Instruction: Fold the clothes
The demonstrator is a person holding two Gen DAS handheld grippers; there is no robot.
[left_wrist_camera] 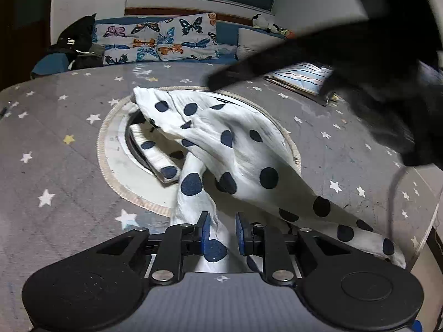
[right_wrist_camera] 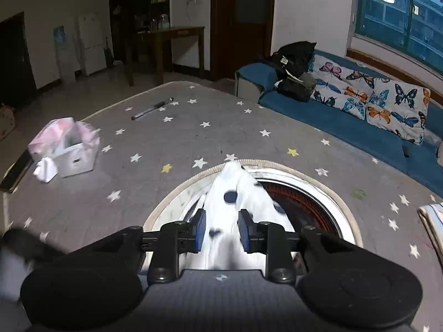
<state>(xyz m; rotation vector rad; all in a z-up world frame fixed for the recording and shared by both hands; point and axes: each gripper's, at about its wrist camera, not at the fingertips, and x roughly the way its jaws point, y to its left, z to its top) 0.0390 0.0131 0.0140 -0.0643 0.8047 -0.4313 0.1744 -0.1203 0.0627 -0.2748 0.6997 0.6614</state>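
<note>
A white garment with dark blue polka dots (left_wrist_camera: 235, 149) lies crumpled over a round inset (left_wrist_camera: 110, 149) in the grey star-patterned table (left_wrist_camera: 55, 166). My left gripper (left_wrist_camera: 221, 232) has its blue pads either side of a bunched part of the cloth, with a gap between them; the cloth runs between the fingers. My right gripper (right_wrist_camera: 221, 229) stands the same way around another part of the garment (right_wrist_camera: 229, 196), which stretches forward over the round inset (right_wrist_camera: 326, 193). The right gripper's dark body (left_wrist_camera: 373, 63) crosses the upper right of the left wrist view.
A folded striped cloth (left_wrist_camera: 301, 77) lies at the table's far right. A pink-wrapped box (right_wrist_camera: 66, 149) and a pen (right_wrist_camera: 152, 108) are on the table's left side. A blue sofa with butterfly cushions (right_wrist_camera: 373, 102) and a black bag (right_wrist_camera: 293, 55) stands behind.
</note>
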